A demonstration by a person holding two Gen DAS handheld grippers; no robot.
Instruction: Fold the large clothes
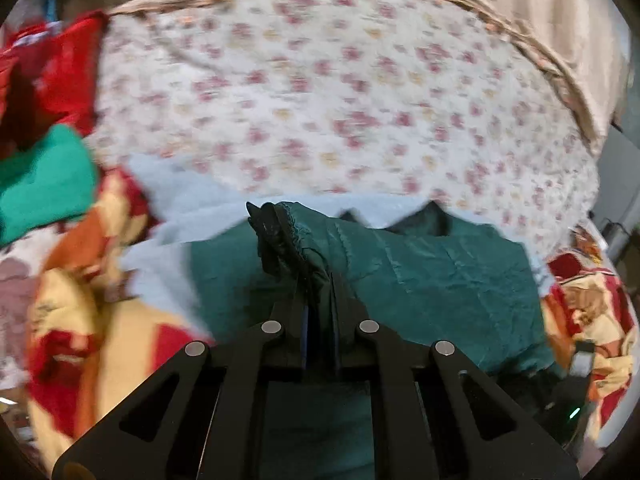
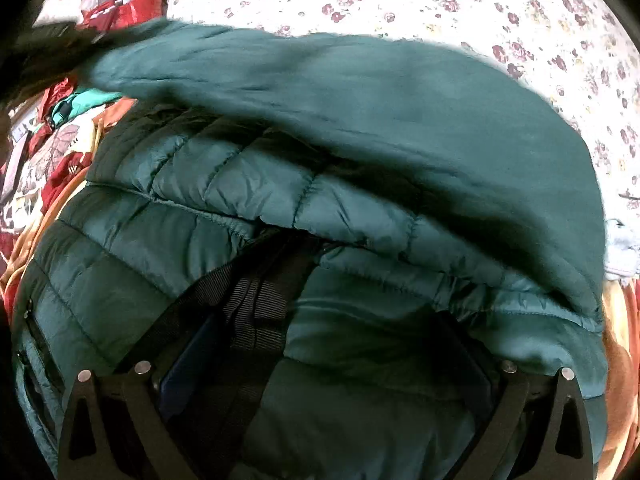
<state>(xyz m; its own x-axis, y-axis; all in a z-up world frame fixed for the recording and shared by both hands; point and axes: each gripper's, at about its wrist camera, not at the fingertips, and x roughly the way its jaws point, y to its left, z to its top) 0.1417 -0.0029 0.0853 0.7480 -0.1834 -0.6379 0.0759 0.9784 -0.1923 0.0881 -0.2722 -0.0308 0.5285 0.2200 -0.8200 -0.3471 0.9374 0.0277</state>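
Left-wrist view: the left tongs [image 1: 320, 280] are seen pressed together on a bunched fold of the dark green quilted jacket [image 1: 440, 264], whose black-trimmed edge [image 1: 276, 232] stands up above the fingertips. The rest of the jacket is spread beyond and to the right of the tongs, on a bed covered by a floral sheet [image 1: 320, 80], with a pale blue cloth [image 1: 168, 216] showing under its far and left edges. A patterned red, orange and cream blanket [image 1: 100, 320] is seen at lower left, with a bright green garment [image 1: 44, 184] and red cloth [image 1: 64, 80] beyond it; this view is motion-blurred. Right-wrist view: the right tongs [image 2: 320, 380] are spread wide, with the jacket's quilted body filling the space between the fingers, possibly without being pressed by the pads. A smooth green panel of the jacket [image 2: 360, 112] is draped across the top of the quilted part, and black ribbed webbing [image 2: 256, 308] is visible near the middle
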